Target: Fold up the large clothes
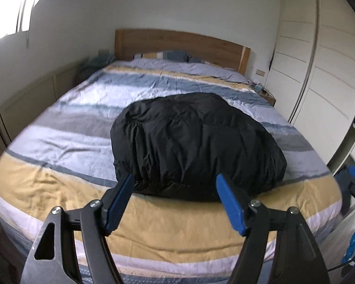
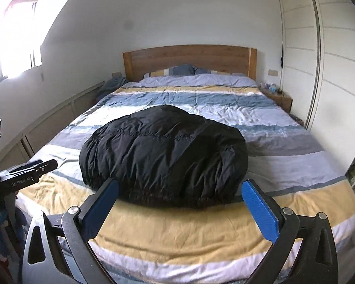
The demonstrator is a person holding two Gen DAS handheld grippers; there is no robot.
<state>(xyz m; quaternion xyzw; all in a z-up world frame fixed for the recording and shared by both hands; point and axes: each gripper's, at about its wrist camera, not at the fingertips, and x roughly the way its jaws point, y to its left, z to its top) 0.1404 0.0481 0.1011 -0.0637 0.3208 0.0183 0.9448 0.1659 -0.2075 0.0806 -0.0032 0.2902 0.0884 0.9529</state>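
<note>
We see the left gripper (image 1: 175, 189) nearest in the left wrist view, blue pads (image 1: 229, 203) spread wide with nothing between them. The right gripper (image 2: 179, 194) likewise stands at its widest, empty, pads clear of the cloth.

Just beyond both sets of fingertips, a black puffy jacket (image 2: 163, 156) lies folded into a rounded bundle on the striped duvet (image 2: 177, 232), near the foot of the bed and about midway across it. Its long axis runs across the bed, left to right; a stitched seam crosses the top the same way. The gathered hem edge faces us. We cannot tell where collar or sleeves lie.

A yellow stripe of bare duvet separates the bundle from the bed's near edge. Nothing stands between the grippers and the jacket.

Left of the bed, a low panelled ledge (image 2: 59, 118) under a bright window (image 2: 14, 37). Farther back, pillows (image 2: 177, 71) against a wooden headboard (image 2: 189, 59). To the right, a small nightstand (image 2: 279, 97) with small items, then tall white wardrobe doors (image 2: 331, 71).
</note>
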